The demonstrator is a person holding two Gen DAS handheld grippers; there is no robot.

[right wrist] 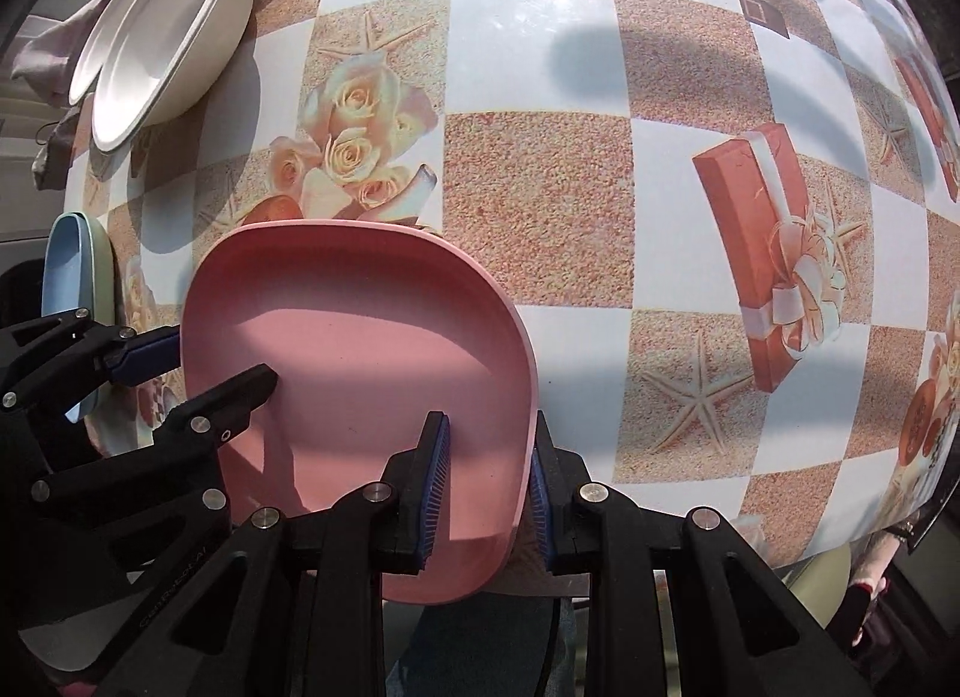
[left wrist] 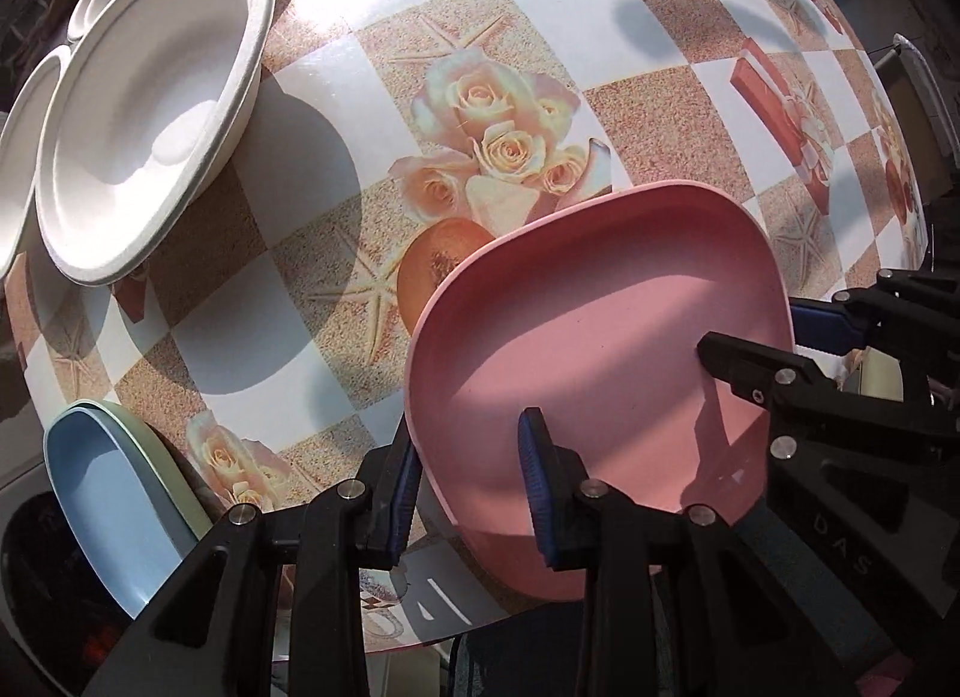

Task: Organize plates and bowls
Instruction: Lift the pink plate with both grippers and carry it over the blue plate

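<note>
Checkered table [right wrist: 540,187]: left gripper [left wrist: 471,493] and right gripper [right wrist: 489,487] clamp opposite rims of the pink plate [right wrist: 360,373]; keep it level toward the near-left blue plate [left wrist: 102,493].

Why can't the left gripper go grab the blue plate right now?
Probably it can't yet: the left gripper is shut on the pink plate, which the right gripper also holds. The blue plate sits nearby, nothing blocking it.

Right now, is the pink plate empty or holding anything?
Empty: the pink plate shows only bare pink surface and shadows inside, besides the fingertips gripping its rim.
</note>
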